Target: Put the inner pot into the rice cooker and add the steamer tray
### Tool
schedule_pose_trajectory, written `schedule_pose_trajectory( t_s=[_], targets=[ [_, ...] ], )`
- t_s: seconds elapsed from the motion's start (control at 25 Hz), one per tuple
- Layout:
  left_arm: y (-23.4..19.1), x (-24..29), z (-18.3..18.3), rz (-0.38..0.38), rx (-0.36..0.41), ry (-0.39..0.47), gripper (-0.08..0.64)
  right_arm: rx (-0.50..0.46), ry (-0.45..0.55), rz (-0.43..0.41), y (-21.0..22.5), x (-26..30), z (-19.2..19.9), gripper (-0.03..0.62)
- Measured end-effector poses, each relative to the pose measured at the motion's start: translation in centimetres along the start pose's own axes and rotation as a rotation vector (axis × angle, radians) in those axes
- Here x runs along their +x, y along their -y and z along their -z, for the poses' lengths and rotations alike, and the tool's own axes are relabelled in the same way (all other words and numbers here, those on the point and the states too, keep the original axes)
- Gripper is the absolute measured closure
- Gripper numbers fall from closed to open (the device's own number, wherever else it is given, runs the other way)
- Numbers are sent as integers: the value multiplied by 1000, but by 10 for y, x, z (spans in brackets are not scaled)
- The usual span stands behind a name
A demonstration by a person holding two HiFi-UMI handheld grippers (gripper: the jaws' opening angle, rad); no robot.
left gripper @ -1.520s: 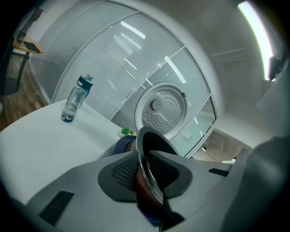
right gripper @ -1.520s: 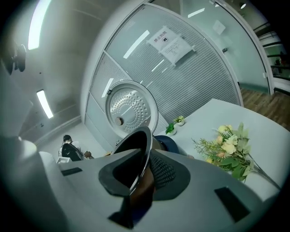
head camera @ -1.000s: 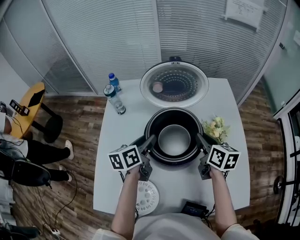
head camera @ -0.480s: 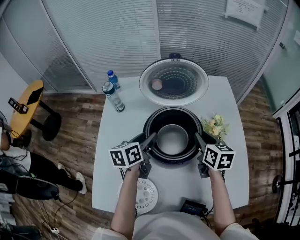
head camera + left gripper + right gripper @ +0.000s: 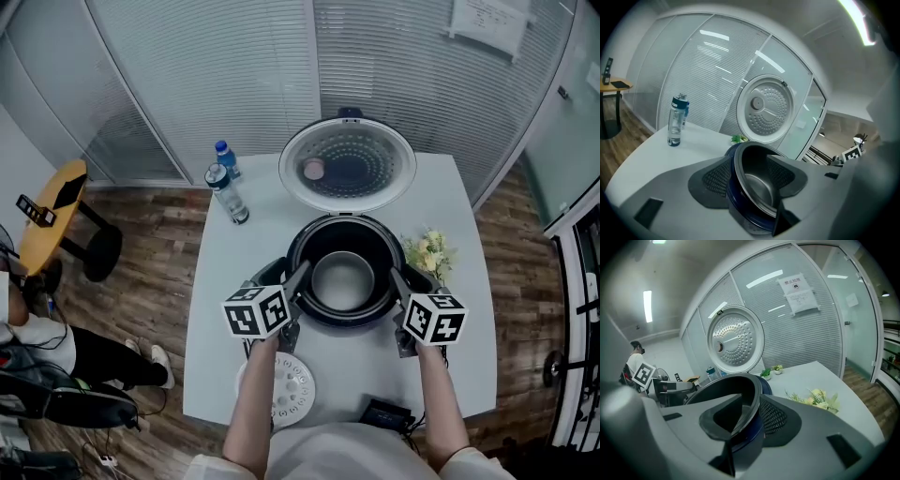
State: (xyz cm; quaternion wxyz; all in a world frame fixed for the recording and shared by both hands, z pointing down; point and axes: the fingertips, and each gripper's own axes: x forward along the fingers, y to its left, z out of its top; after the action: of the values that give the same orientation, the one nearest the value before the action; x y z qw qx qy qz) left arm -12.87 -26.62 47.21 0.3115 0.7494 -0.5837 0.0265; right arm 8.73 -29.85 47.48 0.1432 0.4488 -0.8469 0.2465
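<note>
Spreading our left tool (image 5: pixel 752 176) and right tool (image 5: pixel 750 420) wider, we straddle the thin round rim of the smooth metal inner pot (image 5: pixel 343 279), seated inside the dark, round rice cooker (image 5: pixel 377 240); the mesh-textured pads stand clear of it. The flat, white, perforated steamer tray (image 5: pixel 298 394) lies on the desk (image 5: pixel 469 356), nearer us than the cooker.

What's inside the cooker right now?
The inner pot sits in the cooker, and its grey bottom is bare. The steamer tray lies outside on the table. The cooker's well under the pot is covered.
</note>
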Motion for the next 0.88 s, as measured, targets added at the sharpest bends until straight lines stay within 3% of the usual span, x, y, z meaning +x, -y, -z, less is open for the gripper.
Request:
schedule_pose_trajectory(
  t_s=[0.48, 0.88],
  targets=[
    [0, -36, 3, 18, -42, 45, 331, 25, 53, 0, -4, -37, -8, 479],
    [-2, -95, 40, -24, -89, 61, 333, 55, 34, -45, -25, -80, 37, 480]
  ],
)
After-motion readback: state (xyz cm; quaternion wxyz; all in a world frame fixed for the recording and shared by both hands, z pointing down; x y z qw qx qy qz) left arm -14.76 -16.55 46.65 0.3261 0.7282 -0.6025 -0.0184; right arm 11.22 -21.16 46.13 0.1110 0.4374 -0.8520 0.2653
